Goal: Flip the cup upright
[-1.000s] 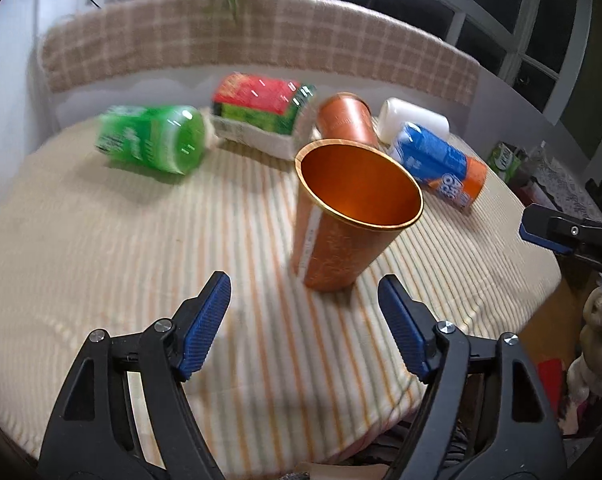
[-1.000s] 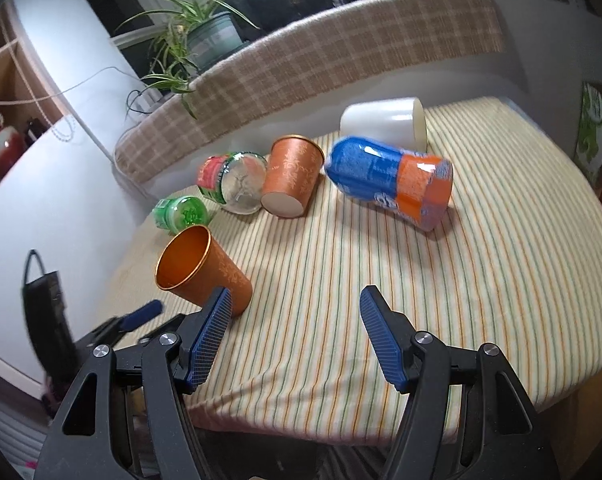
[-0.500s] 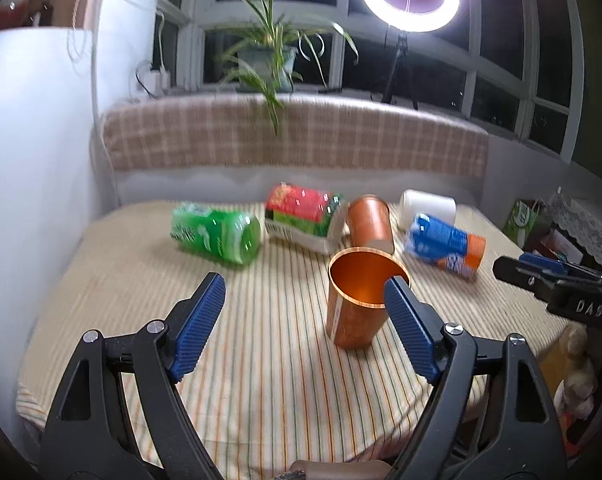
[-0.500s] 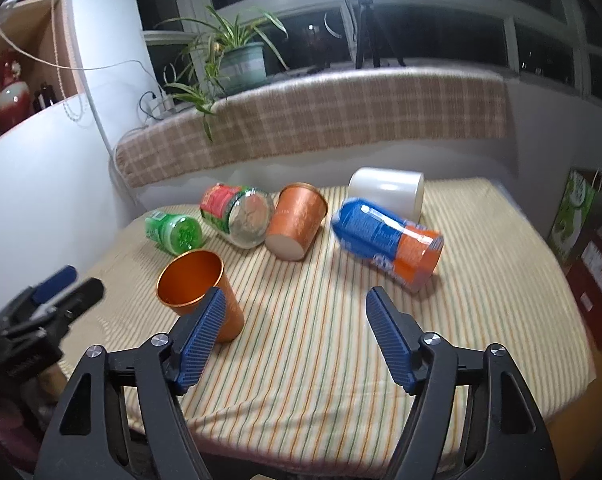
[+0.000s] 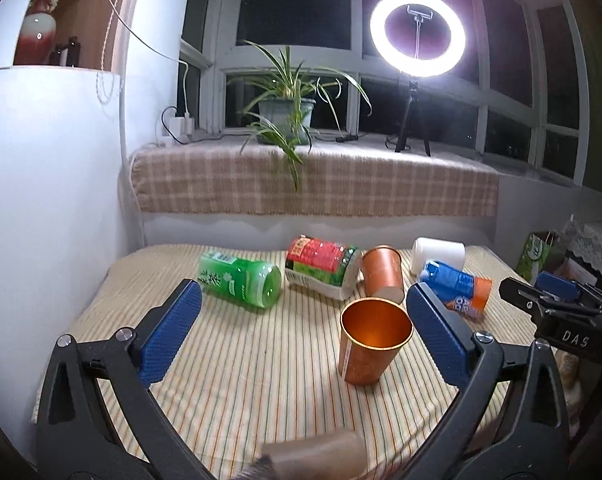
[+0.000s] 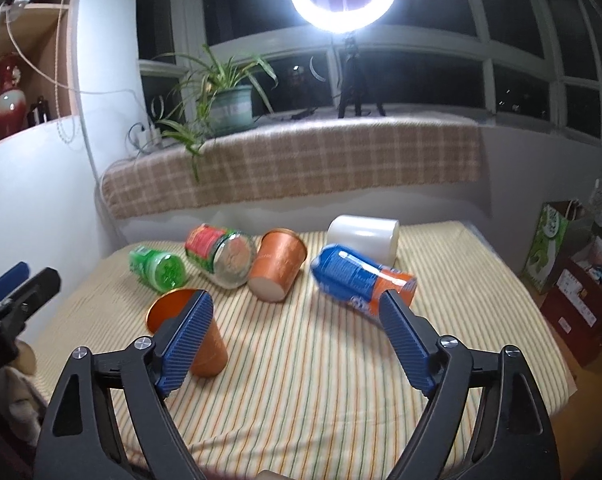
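My ring light at the far window blows out to white glare with a purple halo, while the panes behind it stay black. It lights the striped tablecloth evenly and throws soft shadows toward me. Fisheye bending curves the window frames, the corners go dark, and the near edge is blurred.

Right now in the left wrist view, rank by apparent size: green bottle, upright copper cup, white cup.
1. Green bottle and upright copper cup: look alike; the cup sits nearer the camera, so unsure.
2. White cup: smallest, farthest back.
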`<state>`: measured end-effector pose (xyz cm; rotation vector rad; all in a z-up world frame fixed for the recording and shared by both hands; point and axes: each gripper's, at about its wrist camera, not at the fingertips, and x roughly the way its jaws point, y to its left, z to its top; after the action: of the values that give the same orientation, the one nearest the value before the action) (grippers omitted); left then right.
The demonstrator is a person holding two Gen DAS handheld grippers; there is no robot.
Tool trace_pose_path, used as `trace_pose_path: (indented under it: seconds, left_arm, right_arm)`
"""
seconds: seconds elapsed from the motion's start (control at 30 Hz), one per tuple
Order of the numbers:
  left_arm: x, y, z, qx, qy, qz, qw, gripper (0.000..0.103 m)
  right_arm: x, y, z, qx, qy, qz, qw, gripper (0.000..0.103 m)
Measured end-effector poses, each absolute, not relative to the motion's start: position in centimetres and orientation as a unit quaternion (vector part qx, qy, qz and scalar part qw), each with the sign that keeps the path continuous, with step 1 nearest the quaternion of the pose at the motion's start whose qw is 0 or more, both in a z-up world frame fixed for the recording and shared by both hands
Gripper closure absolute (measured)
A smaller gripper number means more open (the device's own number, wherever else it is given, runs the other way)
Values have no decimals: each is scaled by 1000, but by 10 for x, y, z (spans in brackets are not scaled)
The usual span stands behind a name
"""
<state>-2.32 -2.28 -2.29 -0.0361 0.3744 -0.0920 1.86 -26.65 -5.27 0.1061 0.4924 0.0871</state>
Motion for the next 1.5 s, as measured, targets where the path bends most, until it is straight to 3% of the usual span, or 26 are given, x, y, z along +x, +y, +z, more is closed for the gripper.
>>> trace_pose_path:
  seconds: [0.23,1.5]
  left_arm:
    - [-24,-23,-17,-17,177,-40,983,0]
    - [-24,-21,-16,-16,176,-39,984,0]
  right_arm:
    - [16,-266,-51,48,216,12,975,15]
    - [24,-268,-55,55,232,11,971,14]
